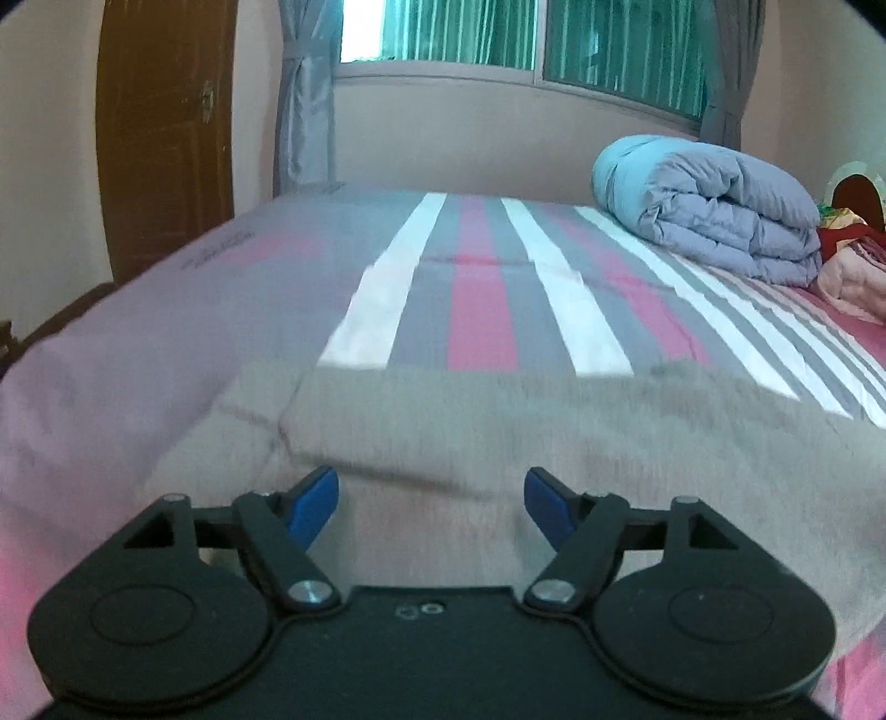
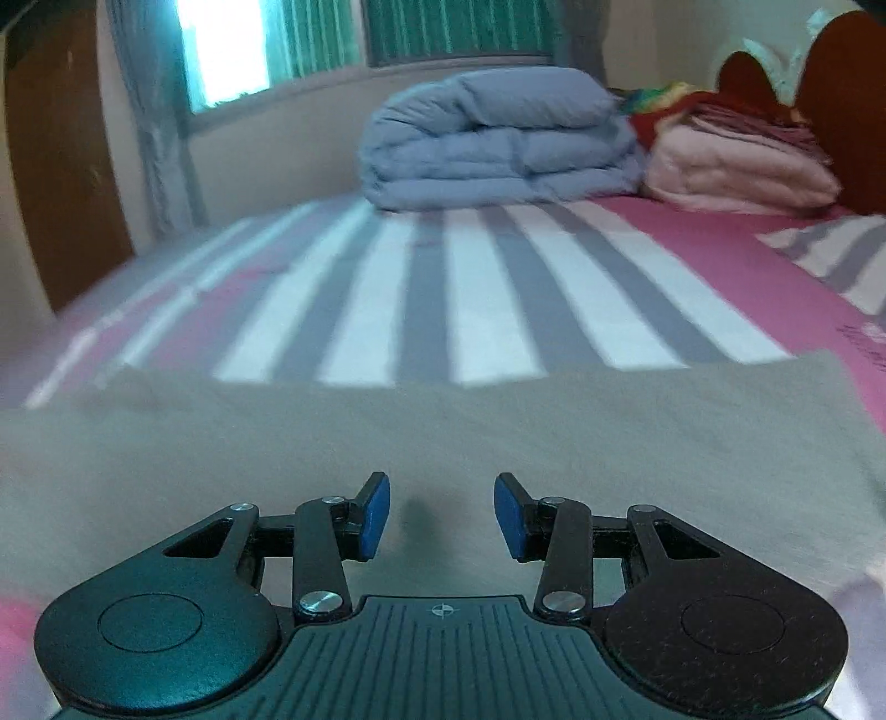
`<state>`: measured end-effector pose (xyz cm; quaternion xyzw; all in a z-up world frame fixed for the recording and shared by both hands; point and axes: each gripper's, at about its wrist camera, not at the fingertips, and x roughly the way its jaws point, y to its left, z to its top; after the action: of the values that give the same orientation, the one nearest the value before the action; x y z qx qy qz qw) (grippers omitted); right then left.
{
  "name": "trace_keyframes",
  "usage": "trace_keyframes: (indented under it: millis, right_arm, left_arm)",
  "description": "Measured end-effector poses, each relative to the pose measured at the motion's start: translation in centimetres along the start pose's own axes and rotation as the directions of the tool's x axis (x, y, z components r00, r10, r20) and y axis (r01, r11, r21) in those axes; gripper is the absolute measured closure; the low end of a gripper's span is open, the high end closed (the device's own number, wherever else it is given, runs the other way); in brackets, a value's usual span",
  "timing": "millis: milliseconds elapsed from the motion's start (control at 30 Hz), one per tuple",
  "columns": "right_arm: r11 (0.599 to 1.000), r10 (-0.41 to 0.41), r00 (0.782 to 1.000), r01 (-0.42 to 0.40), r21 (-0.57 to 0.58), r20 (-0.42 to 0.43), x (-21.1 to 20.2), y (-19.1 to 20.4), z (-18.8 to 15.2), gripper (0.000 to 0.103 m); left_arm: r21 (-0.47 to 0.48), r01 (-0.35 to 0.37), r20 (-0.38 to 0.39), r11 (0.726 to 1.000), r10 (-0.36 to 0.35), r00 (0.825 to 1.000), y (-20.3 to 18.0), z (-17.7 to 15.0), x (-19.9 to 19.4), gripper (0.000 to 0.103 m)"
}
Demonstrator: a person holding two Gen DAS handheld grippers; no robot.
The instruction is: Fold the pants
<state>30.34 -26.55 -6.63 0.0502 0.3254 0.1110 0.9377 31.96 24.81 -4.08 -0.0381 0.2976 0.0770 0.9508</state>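
Grey-beige pants [image 1: 498, 437] lie flat across the near part of the striped bed sheet [image 1: 482, 299], with a folded edge at their left end. My left gripper [image 1: 432, 501] hovers over them, its blue pads wide apart and nothing between them. In the right wrist view the same pants [image 2: 443, 432] spread from edge to edge, their far right corner near the pink band of the sheet [image 2: 692, 249]. My right gripper [image 2: 442, 512] is open above the cloth, and its blue pads hold nothing.
A rolled blue-grey duvet [image 1: 714, 210] [image 2: 498, 138] sits at the far side of the bed. Pink folded bedding [image 2: 736, 166] and a wooden headboard [image 2: 830, 94] lie beside it. A brown door [image 1: 166, 133] and curtained window [image 1: 498, 33] stand behind.
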Motion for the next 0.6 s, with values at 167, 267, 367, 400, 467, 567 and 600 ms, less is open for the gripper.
trace_keyframes:
  millis: [167, 267, 367, 400, 467, 567, 600]
  right_arm:
    - [0.987, 0.156, 0.988, -0.156, -0.039, -0.021, 3.8, 7.3, 3.5, 0.061]
    - [0.967, 0.242, 0.97, -0.244, -0.075, -0.036, 6.7, 12.2, 5.1, 0.061]
    - [0.942, 0.307, 0.95, -0.312, -0.121, -0.06, 9.4, 17.0, 5.9, 0.061]
    - [0.937, 0.314, 0.947, -0.321, -0.137, -0.07, 10.3, 18.4, 6.0, 0.061]
    - [0.922, 0.347, 0.933, -0.357, -0.15, -0.093, 11.8, 20.5, 6.0, 0.061]
    - [0.878, 0.41, 0.9, -0.433, -0.204, -0.145, 14.3, 23.1, 5.6, 0.061]
    - [0.871, 0.402, 0.9, -0.432, -0.233, -0.166, 15.3, 23.9, 5.3, 0.061]
  left_arm:
    - [0.016, 0.006, 0.006, 1.0, -0.006, 1.0, -0.2, 3.2, 1.0, 0.037]
    - [0.03, 0.008, 0.007, 1.0, -0.008, 1.0, -0.2, 4.3, 2.0, 0.031]
    - [0.047, -0.041, -0.03, 0.998, 0.043, 0.999, 0.3, 3.8, 3.2, 0.031]
    - [0.016, -0.057, -0.028, 0.998, 0.057, 0.998, 1.1, 3.4, 3.3, 0.031]
    - [-0.052, -0.071, -0.049, 0.996, 0.069, 0.996, 2.7, 2.3, 4.1, 0.032]
    - [-0.016, -0.109, -0.04, 0.994, 0.108, 0.993, 3.6, 0.4, 5.1, 0.029]
    - [0.011, -0.121, -0.03, 0.993, 0.121, 0.992, 3.6, 0.1, 5.3, 0.028]
